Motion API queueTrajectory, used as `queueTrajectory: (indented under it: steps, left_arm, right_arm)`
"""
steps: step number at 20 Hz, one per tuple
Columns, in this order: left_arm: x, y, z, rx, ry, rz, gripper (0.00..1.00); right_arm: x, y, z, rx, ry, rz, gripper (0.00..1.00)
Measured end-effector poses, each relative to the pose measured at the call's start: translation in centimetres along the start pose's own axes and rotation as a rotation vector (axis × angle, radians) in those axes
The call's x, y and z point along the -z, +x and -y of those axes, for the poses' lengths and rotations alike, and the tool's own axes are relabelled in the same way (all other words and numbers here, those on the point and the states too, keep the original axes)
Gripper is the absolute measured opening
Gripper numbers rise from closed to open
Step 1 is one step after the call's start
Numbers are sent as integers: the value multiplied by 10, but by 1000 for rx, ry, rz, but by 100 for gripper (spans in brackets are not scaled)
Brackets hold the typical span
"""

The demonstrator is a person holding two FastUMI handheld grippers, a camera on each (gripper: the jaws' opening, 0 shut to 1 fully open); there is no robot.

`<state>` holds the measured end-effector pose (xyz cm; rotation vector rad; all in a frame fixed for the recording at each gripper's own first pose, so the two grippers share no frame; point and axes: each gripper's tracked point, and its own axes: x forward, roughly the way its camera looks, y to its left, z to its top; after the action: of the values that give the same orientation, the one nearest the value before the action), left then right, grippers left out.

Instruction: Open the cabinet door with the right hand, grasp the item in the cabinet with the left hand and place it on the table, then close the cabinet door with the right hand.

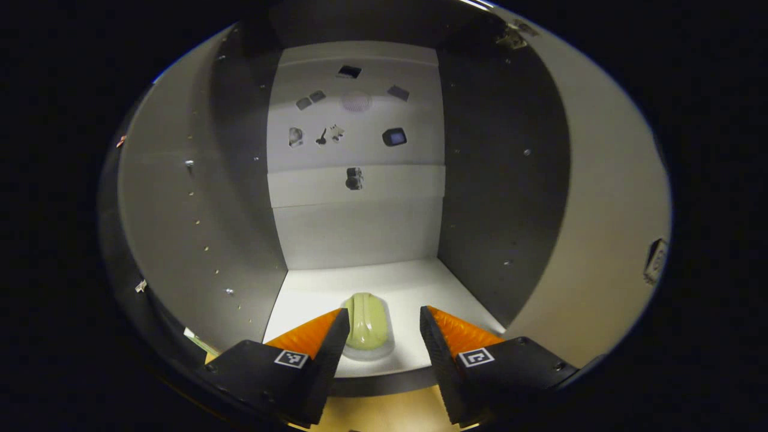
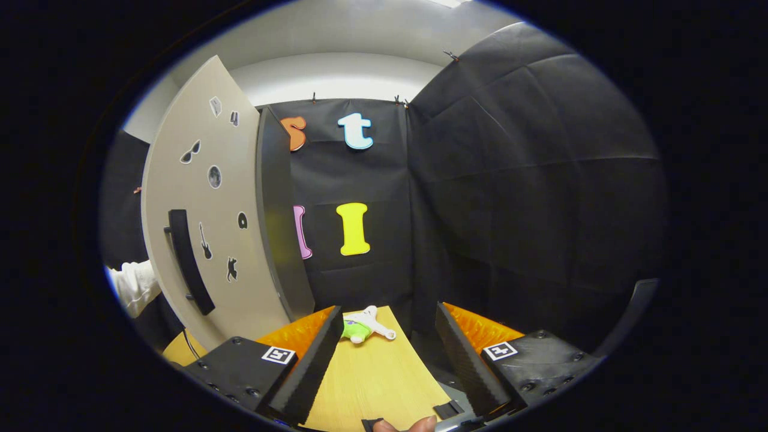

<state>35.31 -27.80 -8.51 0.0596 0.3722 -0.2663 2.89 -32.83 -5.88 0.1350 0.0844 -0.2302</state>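
In the left gripper view I look into the open cabinet (image 1: 240,198), with its white floor and pale back wall. A pale yellow-green ribbed item (image 1: 366,322) lies near the front edge of the cabinet floor. My left gripper (image 1: 384,333) is open, its fingers on either side of the item and slightly in front of it, not touching. In the right gripper view the cabinet door (image 2: 210,210) stands swung open at the left, its dark bar handle (image 2: 189,261) facing me. My right gripper (image 2: 387,342) is open and empty over the wooden table (image 2: 372,378), right of the door.
A small green and white toy (image 2: 363,325) lies at the far end of the table. A white sleeve (image 2: 135,285) shows behind the door at the left. A fingertip (image 2: 402,425) appears at the bottom edge. Stickers dot the door's face and the cabinet's back wall.
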Motion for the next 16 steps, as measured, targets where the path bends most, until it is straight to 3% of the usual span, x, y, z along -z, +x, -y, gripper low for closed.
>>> queueTrajectory:
  steps: [5, 10, 12, 13, 16]
  left_arm:
    - [23, 55, -13, -27, 0, -89, 65]
    - [42, 78, -19, -19, 6, -154, 56]
    - [41, 81, -20, -8, 23, -139, 47]
    - [42, 80, -20, -11, 37, -135, 34]
    - [40, 75, -22, -29, 76, -111, 27]
  right_arm:
    - [4, 11, 11, 6, -6, -13, 98]
    - [5, 16, 10, -1, -18, -15, 98]
    - [6, 19, 7, -4, -13, -24, 98]
    - [7, 19, 4, -5, -11, -25, 98]
    - [4, 18, -6, -12, -19, -17, 98]
